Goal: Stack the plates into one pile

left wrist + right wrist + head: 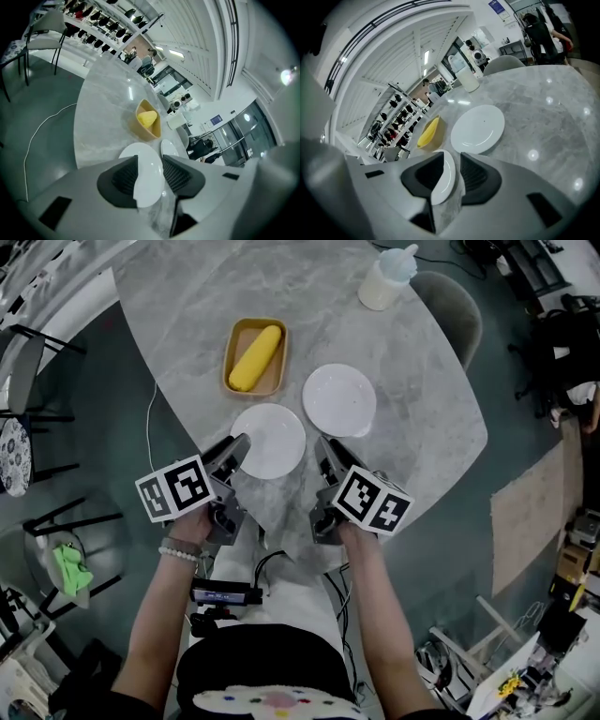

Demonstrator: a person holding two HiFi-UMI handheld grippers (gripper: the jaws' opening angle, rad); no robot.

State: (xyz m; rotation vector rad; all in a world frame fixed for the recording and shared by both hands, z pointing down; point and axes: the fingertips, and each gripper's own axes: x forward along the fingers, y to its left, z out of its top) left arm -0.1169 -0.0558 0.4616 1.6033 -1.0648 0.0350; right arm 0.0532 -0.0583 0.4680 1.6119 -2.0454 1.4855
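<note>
Two plates lie apart on the surface [422, 381]. The left gripper [238, 448] and right gripper [326, 448] flank the near plate [269, 440], fingers [123, 178] spread. The far plate [339, 399] sits just right. Likely stiff, slick and breakable: pinch the rim.

Yellow food [255, 358] in tan tray [233, 336]; white bottle [384, 282] on table [187, 296].

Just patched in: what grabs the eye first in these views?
Two white plates, a near plate and a far plate, lie unstacked on the marble table. The near one is flanked by the left gripper and right gripper, jaws open. Beyond, a bright yellow item sits in a wooden tray.
</note>
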